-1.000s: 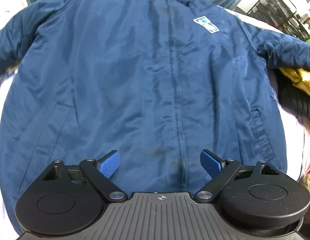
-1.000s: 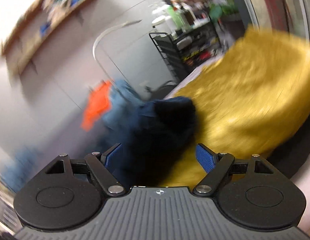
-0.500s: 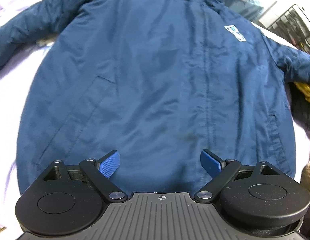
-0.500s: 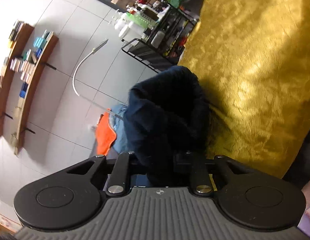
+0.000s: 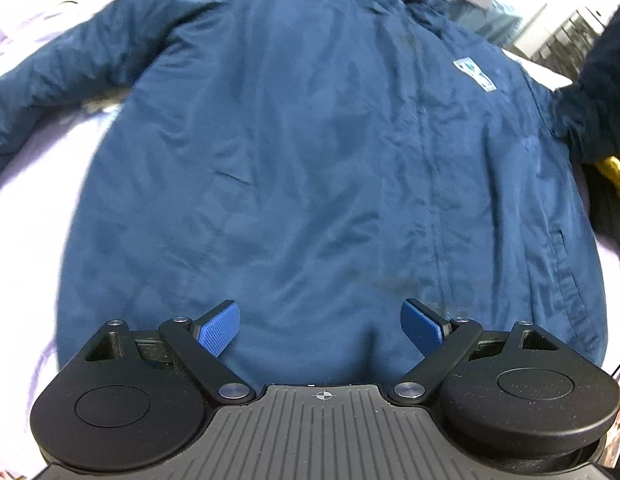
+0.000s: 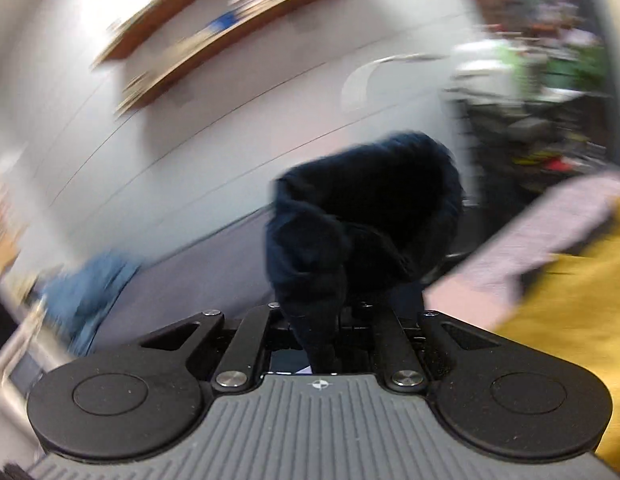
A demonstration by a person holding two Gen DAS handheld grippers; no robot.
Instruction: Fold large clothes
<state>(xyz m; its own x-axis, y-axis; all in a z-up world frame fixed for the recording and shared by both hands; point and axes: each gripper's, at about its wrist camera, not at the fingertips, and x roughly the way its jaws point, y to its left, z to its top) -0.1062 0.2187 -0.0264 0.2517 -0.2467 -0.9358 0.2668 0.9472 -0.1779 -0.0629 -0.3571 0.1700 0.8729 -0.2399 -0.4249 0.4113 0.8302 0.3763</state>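
A large navy blue jacket (image 5: 310, 152) lies flat, front up and zipped, on a pale lilac bed surface (image 5: 26, 220), with a white chest logo (image 5: 473, 72). My left gripper (image 5: 321, 326) is open and empty, hovering over the jacket's bottom hem. Its left sleeve (image 5: 66, 76) lies stretched out to the left. My right gripper (image 6: 329, 320) is shut on the dark cuff of the right sleeve (image 6: 361, 224) and holds it up in the air. That lifted sleeve also shows at the right edge of the left wrist view (image 5: 593, 100).
A mustard yellow garment (image 6: 569, 312) lies at the right, also seen in the left wrist view (image 5: 613, 168). A black wire rack (image 6: 521, 136) with bottles stands behind. A wall shelf (image 6: 214, 36) and a blue cloth pile (image 6: 94, 284) are blurred by motion.
My right gripper closed on the right sleeve cuff and lifted it, swinging the view. My left gripper drifted, so the jacket now sits more to the right in its view.
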